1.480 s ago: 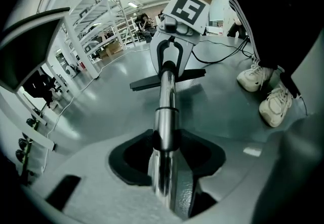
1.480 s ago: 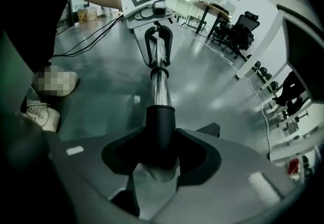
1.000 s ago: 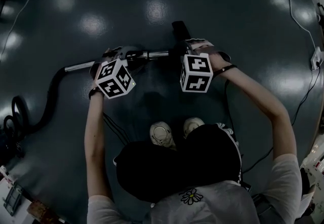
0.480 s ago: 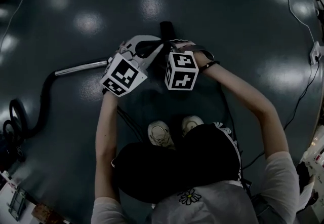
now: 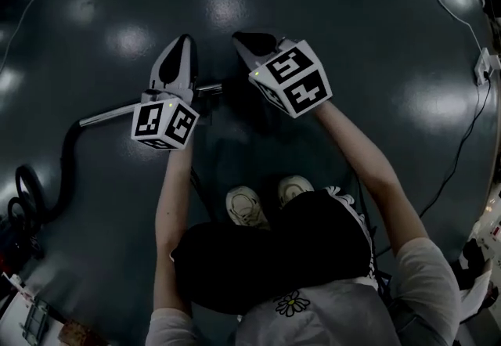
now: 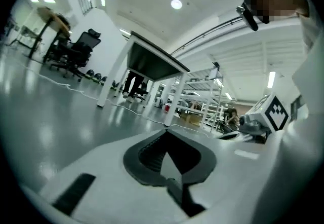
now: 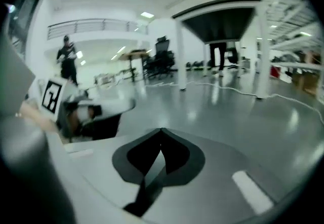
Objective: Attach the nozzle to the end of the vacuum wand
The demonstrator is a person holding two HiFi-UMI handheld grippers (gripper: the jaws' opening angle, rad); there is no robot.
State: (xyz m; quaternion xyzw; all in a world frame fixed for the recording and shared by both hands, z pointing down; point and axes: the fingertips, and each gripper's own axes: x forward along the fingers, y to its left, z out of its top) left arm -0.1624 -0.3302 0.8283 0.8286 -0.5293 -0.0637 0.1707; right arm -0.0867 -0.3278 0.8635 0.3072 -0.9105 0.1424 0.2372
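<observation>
The metal vacuum wand (image 5: 125,110) lies on the dark floor, joined at its left to a black hose (image 5: 66,153). Its right end runs under my hands into a dark shape (image 5: 233,98) that may be the nozzle; it is too dark to tell. My left gripper (image 5: 185,39) is raised above the wand and points away from me, shut and empty; its jaws (image 6: 166,133) meet with nothing between them. My right gripper (image 5: 239,39) is beside it, also shut and empty (image 7: 161,131). Neither gripper touches the wand.
The person's shoes (image 5: 250,207) stand just behind the wand. Cables (image 5: 470,133) run over the floor at the right, near a white socket box (image 5: 481,66). Tables (image 6: 152,61), office chairs (image 6: 81,48) and shelving (image 6: 202,96) stand farther off.
Both grippers have let go of the wand and the nozzle end, risen off them and rolled upright. Both sets of jaws have shut.
</observation>
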